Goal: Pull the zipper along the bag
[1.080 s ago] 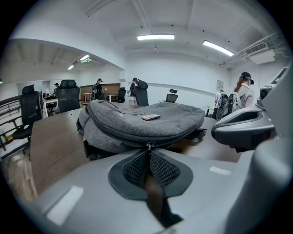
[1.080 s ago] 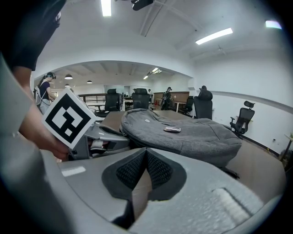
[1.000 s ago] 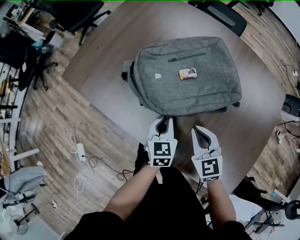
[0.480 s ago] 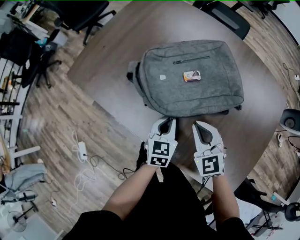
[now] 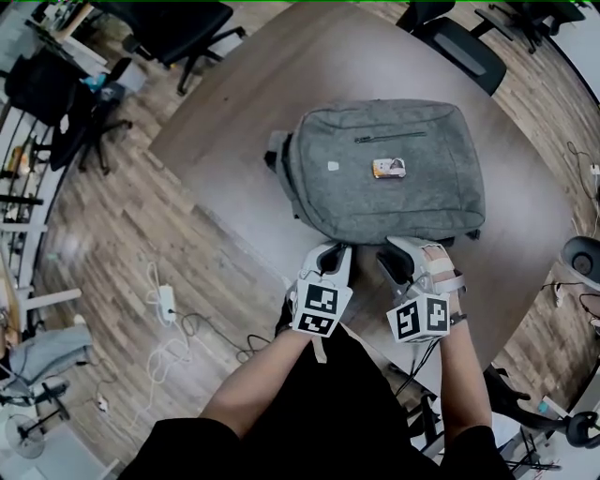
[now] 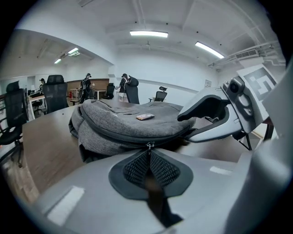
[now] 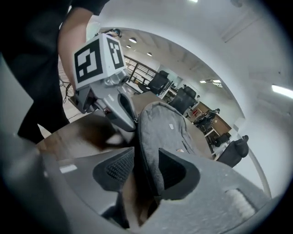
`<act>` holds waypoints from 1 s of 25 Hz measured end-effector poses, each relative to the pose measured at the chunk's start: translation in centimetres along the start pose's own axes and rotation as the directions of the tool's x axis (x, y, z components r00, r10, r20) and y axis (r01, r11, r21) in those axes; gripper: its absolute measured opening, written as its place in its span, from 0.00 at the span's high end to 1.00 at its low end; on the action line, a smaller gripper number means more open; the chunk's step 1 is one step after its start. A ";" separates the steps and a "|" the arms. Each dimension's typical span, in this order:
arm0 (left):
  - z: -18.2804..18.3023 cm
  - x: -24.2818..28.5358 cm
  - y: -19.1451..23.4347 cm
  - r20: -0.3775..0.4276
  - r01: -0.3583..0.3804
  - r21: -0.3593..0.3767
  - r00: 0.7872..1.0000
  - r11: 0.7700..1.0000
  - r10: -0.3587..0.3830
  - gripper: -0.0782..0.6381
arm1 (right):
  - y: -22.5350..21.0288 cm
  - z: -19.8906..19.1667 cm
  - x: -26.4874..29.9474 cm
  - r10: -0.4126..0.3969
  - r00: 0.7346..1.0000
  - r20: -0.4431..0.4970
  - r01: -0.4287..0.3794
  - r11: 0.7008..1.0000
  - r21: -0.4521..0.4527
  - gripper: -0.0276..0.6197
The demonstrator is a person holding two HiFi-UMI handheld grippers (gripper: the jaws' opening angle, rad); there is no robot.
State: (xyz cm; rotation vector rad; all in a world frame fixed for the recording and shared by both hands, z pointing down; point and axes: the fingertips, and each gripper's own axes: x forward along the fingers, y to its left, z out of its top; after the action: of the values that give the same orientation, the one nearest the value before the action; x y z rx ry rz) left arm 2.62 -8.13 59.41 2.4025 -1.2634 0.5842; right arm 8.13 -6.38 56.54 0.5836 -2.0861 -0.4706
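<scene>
A grey backpack (image 5: 384, 187) lies flat on the round wooden table (image 5: 234, 178), with a small tag (image 5: 388, 168) on its top. My left gripper (image 5: 330, 255) is at the bag's near edge, shut on the metal zipper pull (image 6: 149, 146) at the tips of its pads. My right gripper (image 5: 398, 255) sits just to the right of it, rolled onto its side. Its jaws have just been opening and stand open, with the bag's edge (image 7: 149, 151) between them. In the left gripper view the right gripper (image 6: 185, 128) shows beside the bag (image 6: 119, 123).
Office chairs stand at the table's far side (image 5: 459, 37) and far left (image 5: 178, 23). A power strip with cables (image 5: 164, 305) lies on the wood floor to the left. The table's near edge runs just under my grippers.
The right gripper has rolled onto its side and its jaws have opened around the bag's near edge. The left gripper has stayed at the zipper.
</scene>
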 end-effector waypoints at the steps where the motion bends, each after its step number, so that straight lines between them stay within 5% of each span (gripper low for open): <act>1: 0.0 0.0 0.1 -0.002 0.003 0.002 1.000 1.000 -0.003 0.85 | 0.2 -0.1 0.4 0.016 1.000 -0.016 -0.016 1.000 -0.021 0.67; 5: 0.1 -0.2 0.5 -0.012 0.013 0.018 1.000 1.000 -0.013 0.85 | 0.4 0.2 1.9 0.060 0.997 -0.054 -0.064 0.995 -0.075 0.55; 10: 0.2 -0.5 0.5 -0.024 0.030 0.041 0.999 0.999 -0.029 0.85 | 0.1 0.1 3.9 0.086 0.992 -0.095 -0.097 0.988 -0.120 0.54; 17: 0.2 -0.3 1.2 -0.028 0.027 0.061 0.999 0.998 -0.025 0.85 | -0.7 0.1 5.0 0.069 0.995 -0.065 -0.077 0.989 -0.130 0.76; 25: -0.3 -1.1 2.7 -0.050 0.025 0.066 0.999 0.997 -0.022 0.85 | -0.7 -0.1 5.3 0.058 0.994 -0.092 -0.069 0.991 -0.112 0.80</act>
State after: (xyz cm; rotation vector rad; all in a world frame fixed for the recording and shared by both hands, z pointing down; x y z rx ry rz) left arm -0.25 -8.64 59.48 2.4380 -1.2121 0.6853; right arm 5.78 -9.94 59.70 0.4613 -1.9730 -0.5150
